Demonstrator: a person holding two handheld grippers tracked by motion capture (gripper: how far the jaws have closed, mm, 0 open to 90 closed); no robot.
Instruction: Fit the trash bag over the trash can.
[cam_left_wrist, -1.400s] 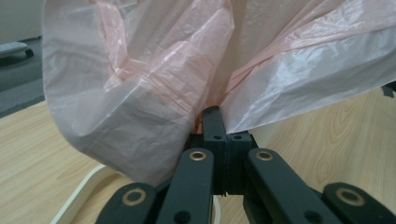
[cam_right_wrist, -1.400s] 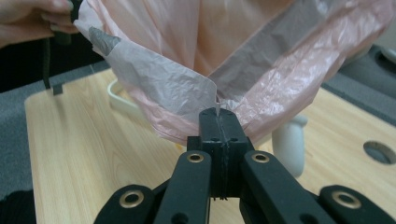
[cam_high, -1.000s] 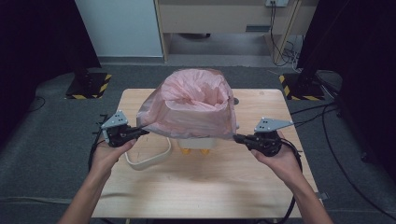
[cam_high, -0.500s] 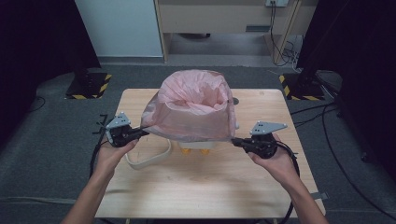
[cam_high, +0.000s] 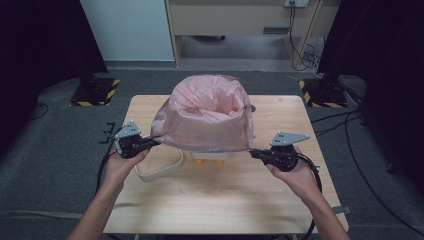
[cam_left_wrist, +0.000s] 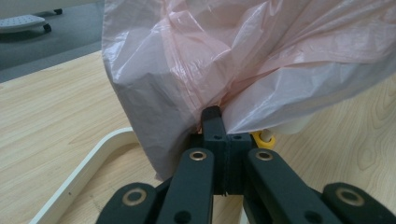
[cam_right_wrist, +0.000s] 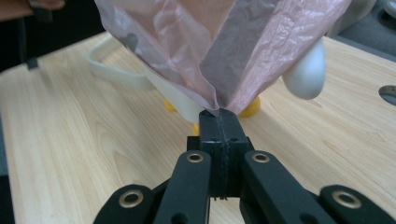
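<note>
A curved white ring (cam_high: 159, 171) lies on the wooden table (cam_high: 215, 205), over grey carpet (cam_high: 55, 150).

Pink translucent plastic bag (cam_high: 207, 117), mouth open, stretched sideways above table

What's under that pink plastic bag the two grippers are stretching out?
Below the pink plastic bag a white container's bottom edge and small yellow feet show. A white ring lies beside it on the wooden table. The rest of the container is covered by the bag.
</note>
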